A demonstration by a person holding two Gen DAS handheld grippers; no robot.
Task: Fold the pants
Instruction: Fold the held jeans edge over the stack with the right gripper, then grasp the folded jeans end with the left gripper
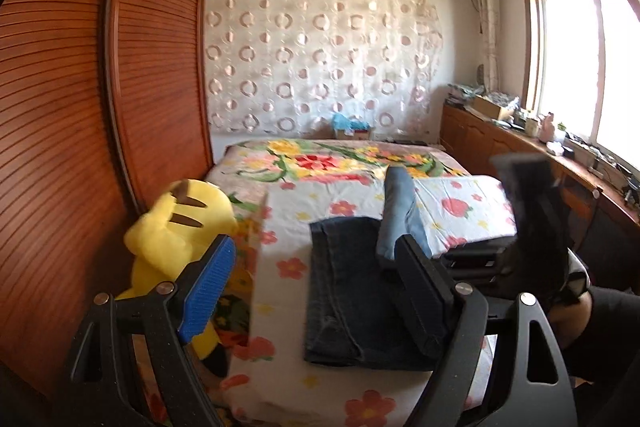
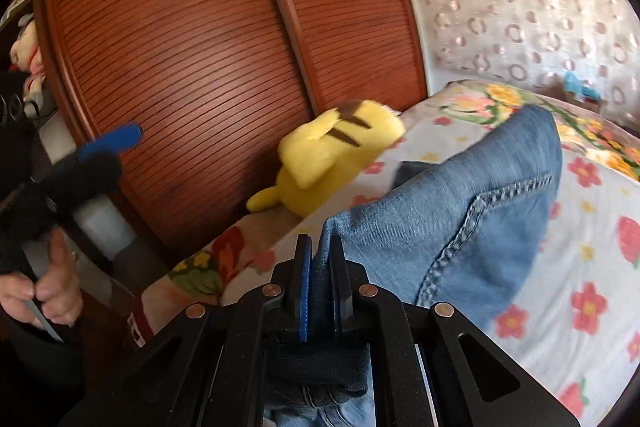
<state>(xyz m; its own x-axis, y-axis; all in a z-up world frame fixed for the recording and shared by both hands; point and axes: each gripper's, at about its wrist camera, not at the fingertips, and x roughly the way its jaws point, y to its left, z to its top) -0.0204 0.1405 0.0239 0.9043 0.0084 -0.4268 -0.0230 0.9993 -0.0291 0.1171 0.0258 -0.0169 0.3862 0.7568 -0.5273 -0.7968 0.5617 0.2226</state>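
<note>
Black linked gripper frames (image 1: 316,275) with silver rivets, ribbed blue pads (image 1: 208,287); fuzzy black sleeve (image 2: 24,203).

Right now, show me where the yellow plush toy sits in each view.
Left wrist view: yellow plush toy at lower left, beside the bed's left edge, against the wooden wardrobe.
Right wrist view: plush toy at centre, left of the lifted jeans.
Shared landmark: the wardrobe behind it.
</note>
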